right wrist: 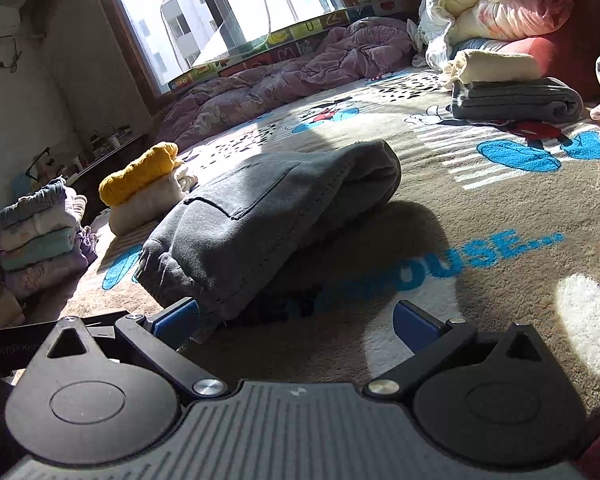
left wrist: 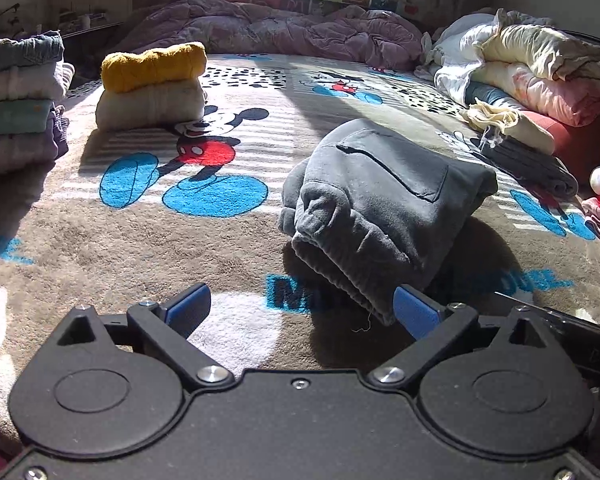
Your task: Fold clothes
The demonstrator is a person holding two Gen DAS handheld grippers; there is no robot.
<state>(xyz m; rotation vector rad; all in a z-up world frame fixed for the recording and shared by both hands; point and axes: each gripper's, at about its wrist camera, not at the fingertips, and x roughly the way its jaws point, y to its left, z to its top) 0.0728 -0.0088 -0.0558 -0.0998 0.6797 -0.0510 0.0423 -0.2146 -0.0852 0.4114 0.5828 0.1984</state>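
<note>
Grey fleece garment [left wrist: 384, 204] lies folded into a thick bundle mid-bed on the cartoon-mouse blanket [left wrist: 220, 240]. Left gripper [left wrist: 300, 312] and right gripper [right wrist: 296, 320] flank its near hem, jaws spread, holding nothing. Either another fold or stacking could follow.

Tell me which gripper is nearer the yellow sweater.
Left. The left gripper sits open at the grey garment's near edge on the yellow sweater's side; the right gripper, also open, lies on the garment's far side from it.
</note>
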